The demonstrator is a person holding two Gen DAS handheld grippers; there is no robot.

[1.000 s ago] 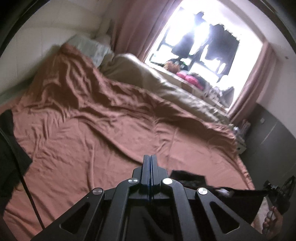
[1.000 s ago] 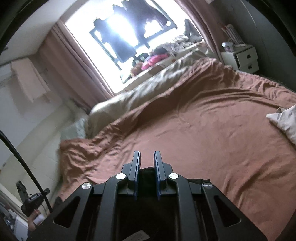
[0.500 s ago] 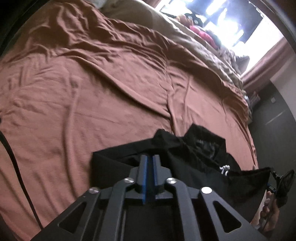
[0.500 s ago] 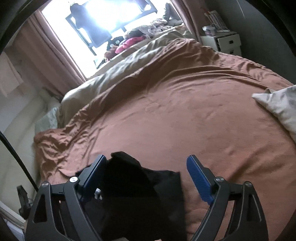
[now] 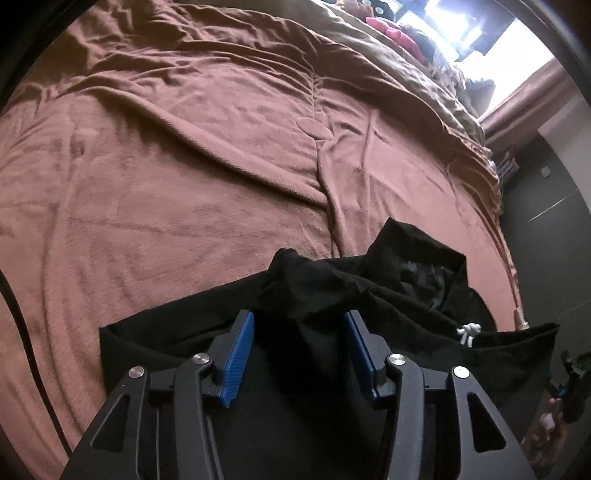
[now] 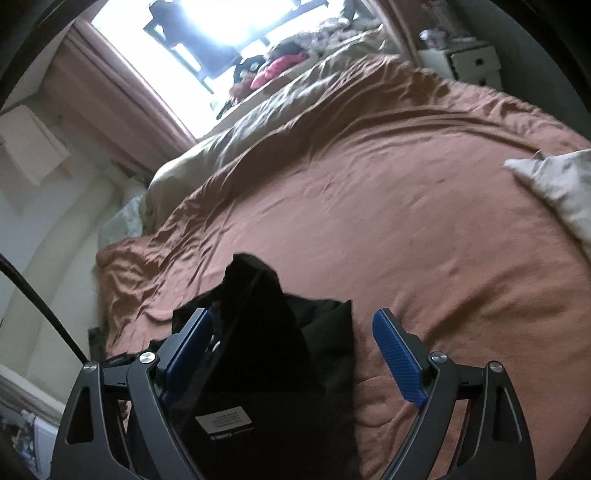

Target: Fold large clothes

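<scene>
A large black garment (image 5: pixel 332 295) with a white drawstring (image 5: pixel 467 330) lies crumpled on the brown bed cover (image 5: pixel 184 166) at its near edge. My left gripper (image 5: pixel 299 321) is open, its blue pads on either side of a raised fold of the garment. In the right wrist view the same black garment (image 6: pixel 266 325) lies on the bed cover (image 6: pixel 406 221); a white label (image 6: pixel 223 419) shows on it. My right gripper (image 6: pixel 291 325) is wide open above the garment, holding nothing.
A beige duvet (image 6: pixel 277 99) lies along the far side of the bed under a bright window (image 6: pixel 221 33). A light pillow (image 6: pixel 557 184) sits at the right. A white bedside cabinet (image 6: pixel 469 66) stands by the dark wall. A black cable (image 5: pixel 22 314) hangs at the left.
Both grippers came down from a raised hold and opened: the right first, then the left. The black garment dropped onto the bed cover.
</scene>
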